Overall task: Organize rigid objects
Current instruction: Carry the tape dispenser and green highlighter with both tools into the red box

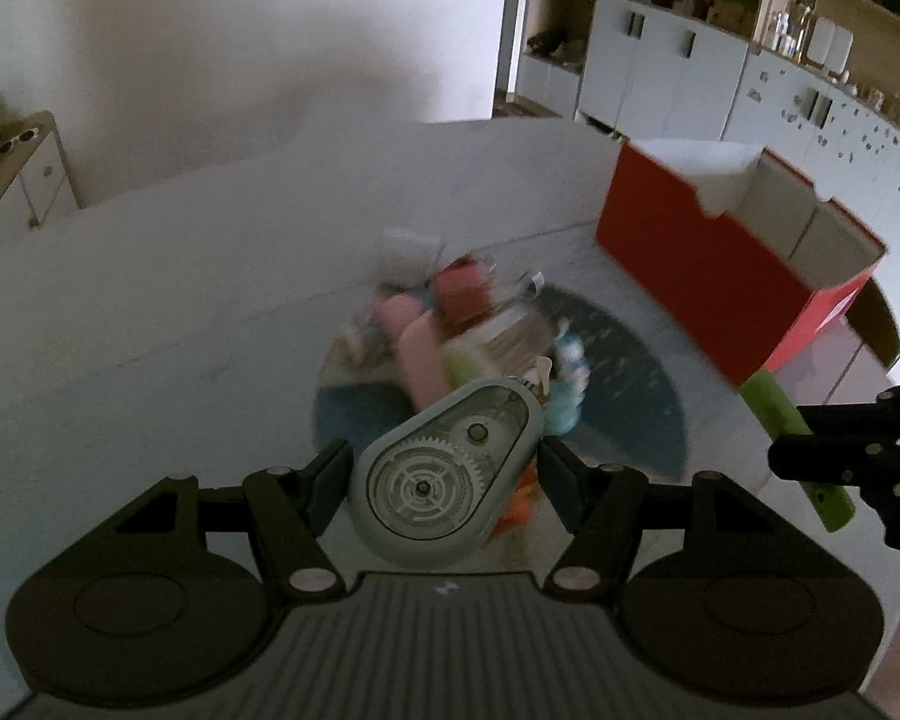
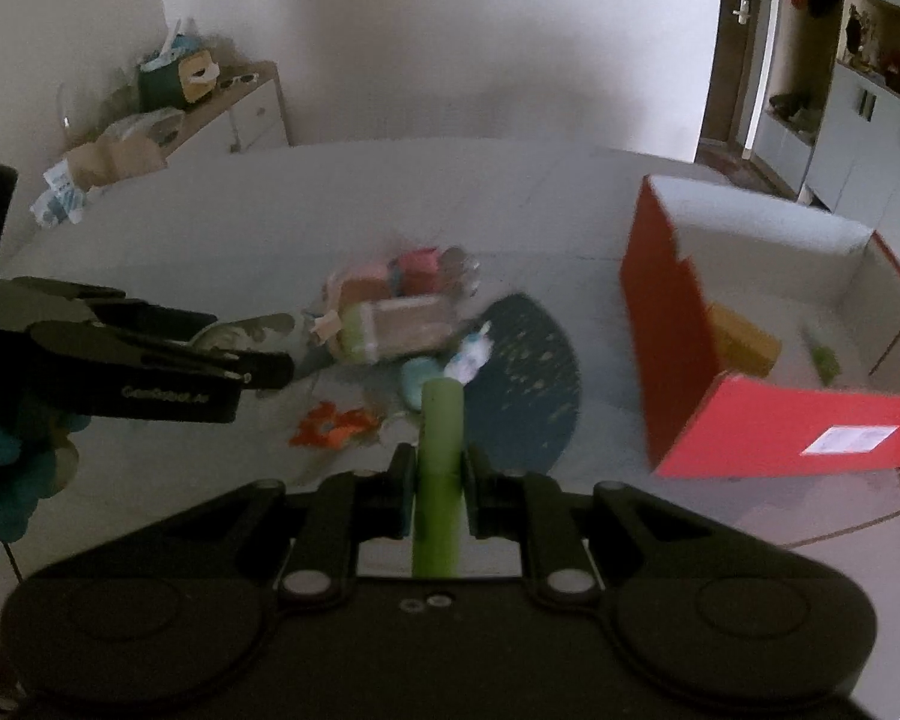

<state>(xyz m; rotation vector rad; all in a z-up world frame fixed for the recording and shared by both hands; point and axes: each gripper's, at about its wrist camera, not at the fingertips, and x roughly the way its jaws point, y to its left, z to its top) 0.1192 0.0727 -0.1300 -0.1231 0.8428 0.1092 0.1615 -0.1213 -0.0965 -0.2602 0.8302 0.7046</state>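
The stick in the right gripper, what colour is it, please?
Light green stick; clearest in the right wrist view.

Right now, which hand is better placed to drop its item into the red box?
Right. The right gripper, holding the green stick, is nearer the red box than the left gripper.

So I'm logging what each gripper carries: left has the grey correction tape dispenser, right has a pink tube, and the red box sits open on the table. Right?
Not quite: the tube in the right gripper is green, not pink. The right wrist view shows the green tube clamped between its jaws. The rest stands: the left gripper holds the grey correction tape dispenser, and the red box sits open on the table.
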